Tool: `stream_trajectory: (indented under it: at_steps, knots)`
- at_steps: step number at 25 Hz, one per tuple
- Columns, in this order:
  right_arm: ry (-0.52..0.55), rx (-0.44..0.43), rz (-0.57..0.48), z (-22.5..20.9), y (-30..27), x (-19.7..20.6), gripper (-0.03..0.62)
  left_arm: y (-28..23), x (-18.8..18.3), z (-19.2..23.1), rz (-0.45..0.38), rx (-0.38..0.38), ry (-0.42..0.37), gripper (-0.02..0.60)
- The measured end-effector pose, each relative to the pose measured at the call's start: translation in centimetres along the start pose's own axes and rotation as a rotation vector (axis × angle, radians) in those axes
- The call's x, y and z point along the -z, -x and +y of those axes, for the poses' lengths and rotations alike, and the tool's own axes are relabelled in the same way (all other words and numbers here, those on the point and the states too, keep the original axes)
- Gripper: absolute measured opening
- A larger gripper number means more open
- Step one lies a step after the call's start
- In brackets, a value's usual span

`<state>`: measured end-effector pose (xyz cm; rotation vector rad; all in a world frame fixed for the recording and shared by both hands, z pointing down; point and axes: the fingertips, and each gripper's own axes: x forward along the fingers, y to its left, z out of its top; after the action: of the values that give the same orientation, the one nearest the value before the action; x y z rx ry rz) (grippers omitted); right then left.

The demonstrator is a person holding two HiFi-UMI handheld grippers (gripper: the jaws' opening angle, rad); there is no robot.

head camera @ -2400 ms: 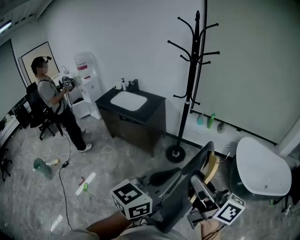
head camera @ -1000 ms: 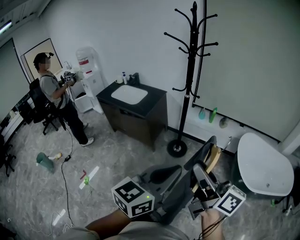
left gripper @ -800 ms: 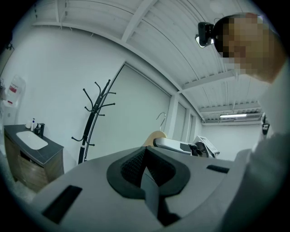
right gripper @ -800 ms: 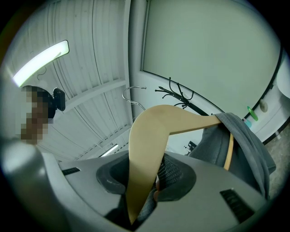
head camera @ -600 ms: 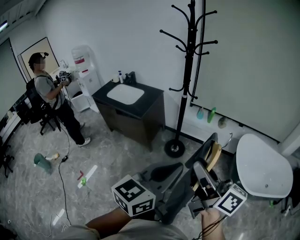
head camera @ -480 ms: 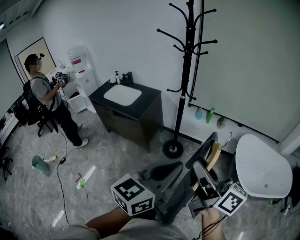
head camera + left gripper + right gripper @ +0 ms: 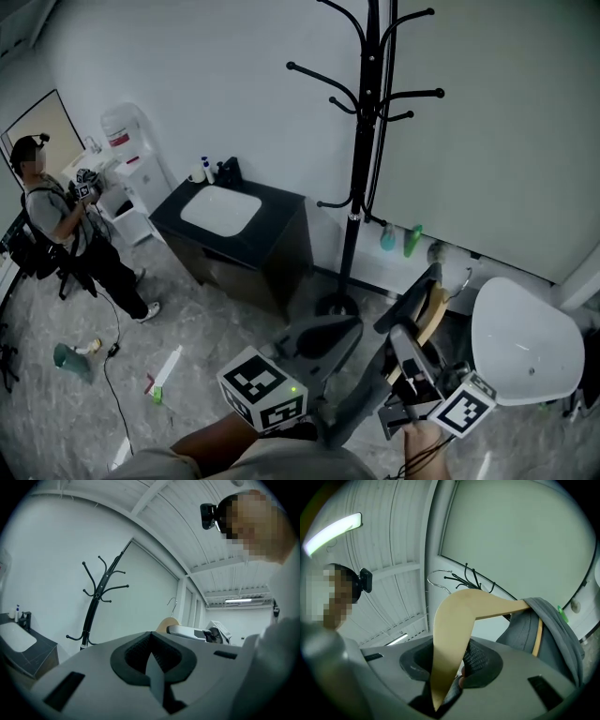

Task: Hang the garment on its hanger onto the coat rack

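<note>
The black coat rack (image 7: pixel 362 141) stands ahead by the white wall, its arms spreading above my head view. My right gripper (image 7: pixel 406 349) at the lower right is shut on a wooden hanger (image 7: pixel 429 314), and a dark grey garment (image 7: pixel 370 394) drapes from it. In the right gripper view the pads (image 7: pixel 478 660) clamp the hanger's lower arm (image 7: pixel 457 620); its wire hook (image 7: pixel 438 581) points up and the garment (image 7: pixel 539 630) hangs on the far arm. My left gripper (image 7: pixel 319 336) is shut beside the garment; its view shows the rack (image 7: pixel 96 602) and hanger (image 7: pixel 167 623) beyond.
A dark cabinet with a white sink (image 7: pixel 234 220) stands left of the rack's base (image 7: pixel 328 305). A white round seat (image 7: pixel 525 342) is at the right. A person (image 7: pixel 56 225) stands by a water dispenser (image 7: pixel 127 141) at far left. Litter (image 7: pixel 70 356) lies on the floor.
The rack has grown larger and shifted left in my view, as have the cabinet and the person. Both grippers keep their hold and place relative to me.
</note>
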<state>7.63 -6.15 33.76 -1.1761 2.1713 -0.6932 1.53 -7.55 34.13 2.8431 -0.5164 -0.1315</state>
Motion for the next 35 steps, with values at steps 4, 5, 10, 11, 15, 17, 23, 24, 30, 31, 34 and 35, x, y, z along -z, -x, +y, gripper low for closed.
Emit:
stream_trajectory:
  at_steps: [4, 5, 10, 11, 15, 17, 23, 24, 30, 31, 34, 35]
  knots:
    - [0.030, 0.017, -0.024, -2.4, -3.7, -1.9, 0.130, -2.2, -1.0, 4.1, 0.005, 0.014, 0.000, 0.005]
    - [0.036, 0.020, -0.027, -2.9, -4.5, -2.4, 0.130, -2.6, -1.3, 4.9, 0.005, 0.017, -0.001, 0.005]
    - [0.065, 0.022, -0.038, -3.9, -7.1, -4.8, 0.130, -4.5, -2.5, 7.1, -0.003, 0.025, -0.005, 0.005]
    - [0.070, 0.018, -0.041, -4.1, -7.6, -5.5, 0.130, -5.0, -2.7, 7.5, -0.004, 0.025, -0.005, 0.005]
    - [0.090, 0.000, -0.041, -6.1, -10.6, -7.8, 0.130, -7.2, -2.9, 10.7, -0.010, 0.005, -0.004, 0.005]
    - [0.105, -0.007, -0.029, -7.2, -12.3, -8.8, 0.130, -8.4, -3.2, 12.5, -0.020, -0.013, -0.003, 0.005]
    - [0.147, -0.002, 0.029, -9.8, -16.3, -12.7, 0.132, -13.6, -6.4, 15.9, -0.063, -0.047, -0.032, 0.005]
    - [0.155, -0.005, 0.035, -10.2, -16.9, -13.4, 0.132, -14.5, -6.9, 16.5, -0.070, -0.057, -0.037, 0.005]
    - [0.213, -0.036, 0.095, -12.0, -20.2, -16.6, 0.130, -18.6, -7.7, 19.8, -0.071, -0.118, -0.031, 0.005]
    - [0.225, -0.037, 0.101, -12.3, -20.8, -17.1, 0.132, -19.2, -7.7, 20.2, -0.068, -0.124, -0.031, 0.005]
    - [0.256, -0.037, 0.110, -12.7, -22.4, -18.2, 0.131, -20.1, -8.3, 21.5, -0.068, -0.135, -0.031, 0.005]
    - [0.265, -0.035, 0.113, -12.7, -22.9, -18.6, 0.130, -20.3, -8.6, 21.9, -0.071, -0.135, -0.033, 0.005]
